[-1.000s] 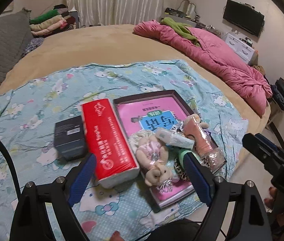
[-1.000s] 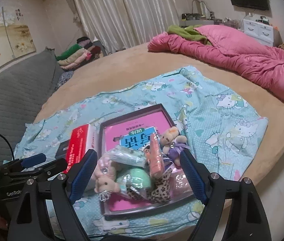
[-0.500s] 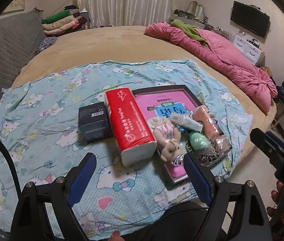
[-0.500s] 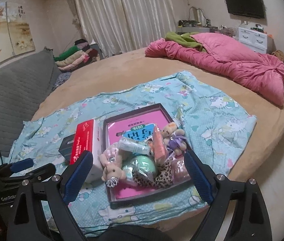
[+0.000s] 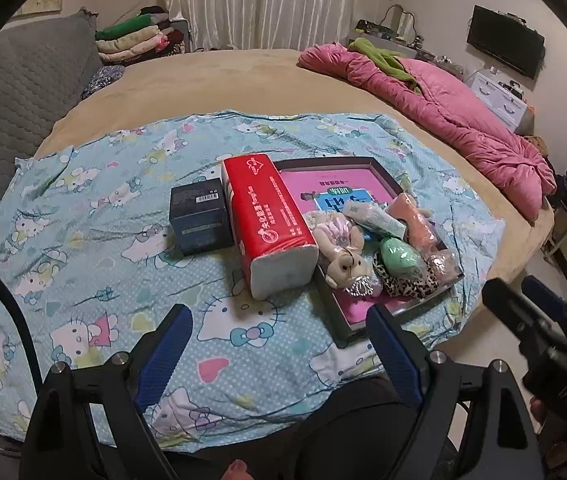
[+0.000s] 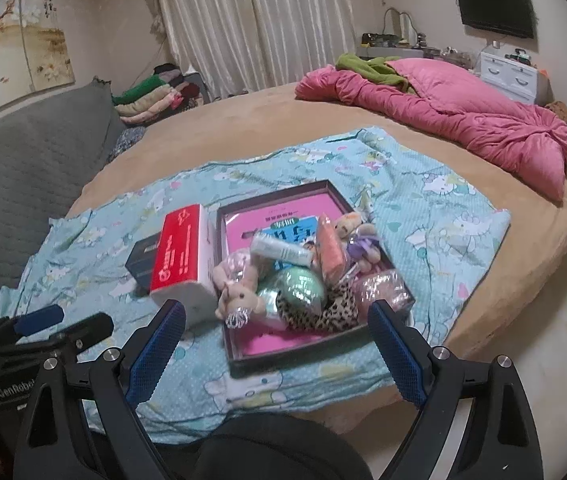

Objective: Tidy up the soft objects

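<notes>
Left wrist view, item list: soft toys, namely a beige plush (image 5: 345,266), green egg-shaped pad (image 5: 399,255), leopard-print band (image 5: 407,286) and peach bundle (image 5: 417,222), heaped in the near right corner of a shallow tray (image 5: 385,178), likely gathered there to keep them together. Left of it: red tissue pack (image 5: 269,220), then a dark box (image 5: 199,216), all on a cartoon-print sheet (image 5: 83,216) over the bed (image 5: 223,76). Left tool (image 5: 279,346) and right tool (image 6: 277,338) both wide, holding nothing, hovering near.

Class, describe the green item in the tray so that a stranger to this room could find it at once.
On the blue cartoon-cat sheet lies a dark-rimmed tray with a pink floor. At its near end, a pale mint-green egg-shaped soft item rests against a leopard-print band. It is the only green thing there.
</notes>
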### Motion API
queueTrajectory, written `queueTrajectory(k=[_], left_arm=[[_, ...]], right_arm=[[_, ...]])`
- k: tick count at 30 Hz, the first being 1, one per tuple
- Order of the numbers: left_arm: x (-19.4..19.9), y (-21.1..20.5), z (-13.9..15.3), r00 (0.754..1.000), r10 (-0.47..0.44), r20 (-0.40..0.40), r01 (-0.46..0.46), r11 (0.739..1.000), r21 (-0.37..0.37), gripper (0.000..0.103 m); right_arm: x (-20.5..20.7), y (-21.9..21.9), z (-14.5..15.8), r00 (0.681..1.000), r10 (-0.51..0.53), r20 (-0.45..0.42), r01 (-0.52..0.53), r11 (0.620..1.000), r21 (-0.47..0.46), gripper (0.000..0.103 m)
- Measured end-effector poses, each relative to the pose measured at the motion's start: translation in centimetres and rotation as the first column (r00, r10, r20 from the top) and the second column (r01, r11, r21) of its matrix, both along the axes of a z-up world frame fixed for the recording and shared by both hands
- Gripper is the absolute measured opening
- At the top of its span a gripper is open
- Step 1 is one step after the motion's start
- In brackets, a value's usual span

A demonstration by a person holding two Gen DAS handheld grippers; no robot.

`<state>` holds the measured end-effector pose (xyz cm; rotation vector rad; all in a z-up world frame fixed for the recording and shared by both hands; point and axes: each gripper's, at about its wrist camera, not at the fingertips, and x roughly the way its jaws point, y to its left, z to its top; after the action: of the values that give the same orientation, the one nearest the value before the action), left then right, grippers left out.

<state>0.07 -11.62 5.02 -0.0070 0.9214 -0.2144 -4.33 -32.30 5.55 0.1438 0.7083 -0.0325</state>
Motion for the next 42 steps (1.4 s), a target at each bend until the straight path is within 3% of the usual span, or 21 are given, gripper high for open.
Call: queueTrajectory(k=[11, 42], left_arm=[[-1.6, -0.5, -0.5, 1.000, 0.008, -0.002, -0.008, 1.000, 0.013, 0.088], [-1.9, -0.1, -2.5, 0.999, 0.032, -0.040, -0.030, 0.998, 0.050, 0.088]], right_arm=[[-1.5, 0.4, -1.4, 0.999, 0.001, -0.041, -0.001, 1.000, 0.003, 0.093], [-1.5, 0.3, -1.8, 0.999, 0.016, -0.037, -0.015, 1.000, 0.005, 0.093]])
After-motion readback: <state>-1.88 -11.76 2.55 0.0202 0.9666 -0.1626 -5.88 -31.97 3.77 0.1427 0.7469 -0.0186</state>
